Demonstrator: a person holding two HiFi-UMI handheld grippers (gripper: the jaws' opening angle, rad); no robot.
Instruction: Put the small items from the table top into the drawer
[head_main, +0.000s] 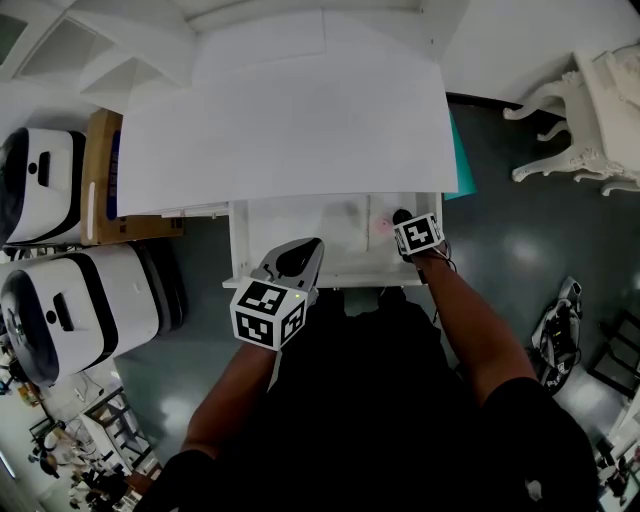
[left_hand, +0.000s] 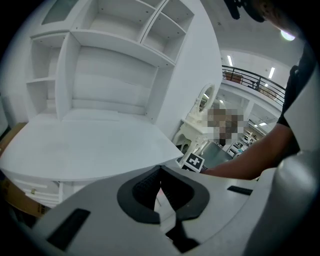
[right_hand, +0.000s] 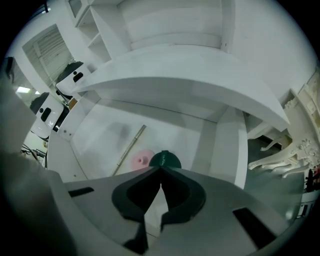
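Right tongs (right_hand: 160, 169), jaws together and empty, reach into the open drawer (head_main: 340, 272) above the green disc (right_hand: 166, 160) and pink piece (right_hand: 140, 160) lying there; left tongs (left_hand: 160, 172), closed, wait clear.

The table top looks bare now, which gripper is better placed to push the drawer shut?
Left, probably. The left gripper hangs by the front edge of the drawer; the right gripper reaches inside, over the green disc, and must withdraw first.

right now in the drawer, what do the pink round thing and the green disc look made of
Pink round piece: looks like matte plastic or rubber, even pale colour, no glare. Dark green disc: probably smooth plastic, uniform with faint sheen; uncertain.
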